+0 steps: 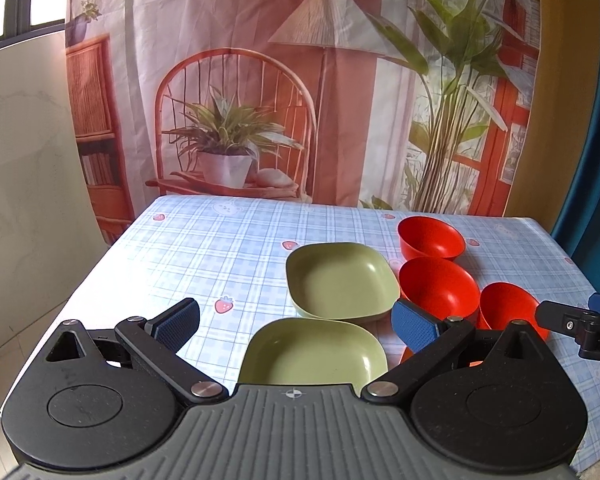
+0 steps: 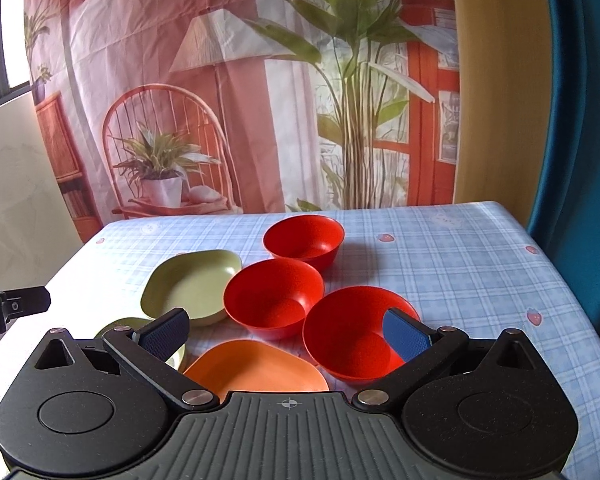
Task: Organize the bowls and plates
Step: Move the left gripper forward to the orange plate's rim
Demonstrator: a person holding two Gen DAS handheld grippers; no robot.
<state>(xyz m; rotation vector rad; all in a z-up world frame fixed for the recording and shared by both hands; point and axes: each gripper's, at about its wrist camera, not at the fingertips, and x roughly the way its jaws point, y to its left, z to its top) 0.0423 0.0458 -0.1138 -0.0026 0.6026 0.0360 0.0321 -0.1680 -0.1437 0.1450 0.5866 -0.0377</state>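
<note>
Both tools, left (image 1: 296, 322) and right (image 2: 286, 334), spread wide and empty above the counter (image 2: 460, 256). Three red bowls (image 2: 274, 298) beside two green plates (image 1: 342, 278), orange plate (image 2: 256, 366) nearest. Likely light, rigid, slick plastic; best pinched at a rim.

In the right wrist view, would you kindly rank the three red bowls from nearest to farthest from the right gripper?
1. Nearest red bowl, partly between the open fingers of the right gripper, right of centre.
2. Middle red bowl, just beyond, slightly left.
3. Far red bowl, towards the table's back.
</note>
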